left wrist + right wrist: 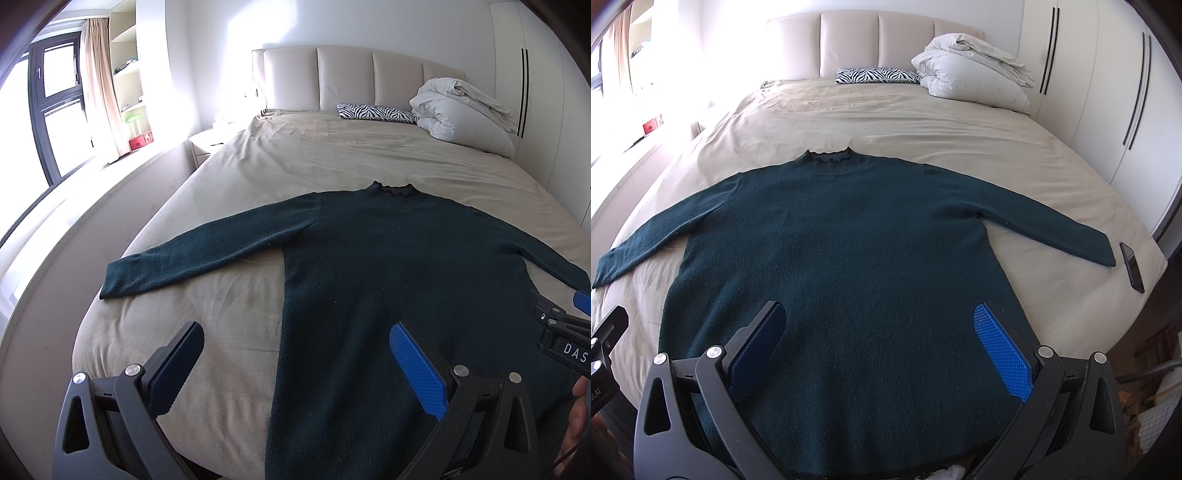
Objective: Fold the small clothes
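Observation:
A dark green sweater [849,240] lies flat on the beige bed sheet [886,122], collar away from me and both sleeves spread out. In the left wrist view the sweater [388,266] fills the right half, its left sleeve [207,251] reaching toward the bed's left edge. My left gripper [295,339] is open and empty above the sweater's lower left side. My right gripper [881,317] is open and empty above the lower middle of the sweater. The right gripper also shows at the right edge of the left wrist view [565,325].
A black phone [1131,266] lies on the sheet just beyond the right sleeve cuff. A zebra pillow [877,75] and a bundled white duvet [971,70] sit by the headboard. White wardrobes [1108,92] stand on the right, a nightstand [210,142] and window on the left.

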{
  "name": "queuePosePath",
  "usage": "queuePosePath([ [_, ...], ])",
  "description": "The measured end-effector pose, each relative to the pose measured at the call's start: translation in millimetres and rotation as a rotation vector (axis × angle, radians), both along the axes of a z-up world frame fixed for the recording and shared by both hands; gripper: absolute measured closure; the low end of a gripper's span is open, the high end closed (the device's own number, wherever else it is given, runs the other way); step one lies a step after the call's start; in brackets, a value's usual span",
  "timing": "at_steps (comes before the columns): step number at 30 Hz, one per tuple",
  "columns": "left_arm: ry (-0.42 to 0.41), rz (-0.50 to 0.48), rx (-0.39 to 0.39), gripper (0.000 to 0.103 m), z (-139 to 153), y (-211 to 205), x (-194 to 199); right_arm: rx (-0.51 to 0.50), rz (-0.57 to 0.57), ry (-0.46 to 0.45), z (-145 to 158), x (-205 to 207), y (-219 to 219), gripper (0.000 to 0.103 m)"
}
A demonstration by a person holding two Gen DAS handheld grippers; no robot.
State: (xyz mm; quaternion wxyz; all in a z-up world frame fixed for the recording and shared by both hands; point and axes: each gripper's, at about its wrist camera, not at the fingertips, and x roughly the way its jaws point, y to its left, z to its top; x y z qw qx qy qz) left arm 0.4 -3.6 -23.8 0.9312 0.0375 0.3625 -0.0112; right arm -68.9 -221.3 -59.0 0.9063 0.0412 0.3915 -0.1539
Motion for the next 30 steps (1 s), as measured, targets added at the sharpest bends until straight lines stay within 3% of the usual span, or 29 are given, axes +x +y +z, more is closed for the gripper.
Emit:
queuePosePath([
  [14, 0.003, 0.001, -0.002, 0.0, 0, -1, 0, 0.0, 0.001, 0.002, -1, 0, 0, 0.0],
  [21, 0.037, -0.022, -0.056, 0.0, -10, -2, 2, 0.008, 0.008, 0.015, -13, 1, -5, 0.0],
  [25, 0.083, -0.039, -0.101, 0.0, -23, 0, 7, 0.07, -0.02, 0.006, -20, 3, -40, 0.0],
  [30, 0.173, -0.037, -0.245, 0.0, -38, 7, 19, 0.171, -0.101, 0.009, -33, 11, -110, 0.0],
])
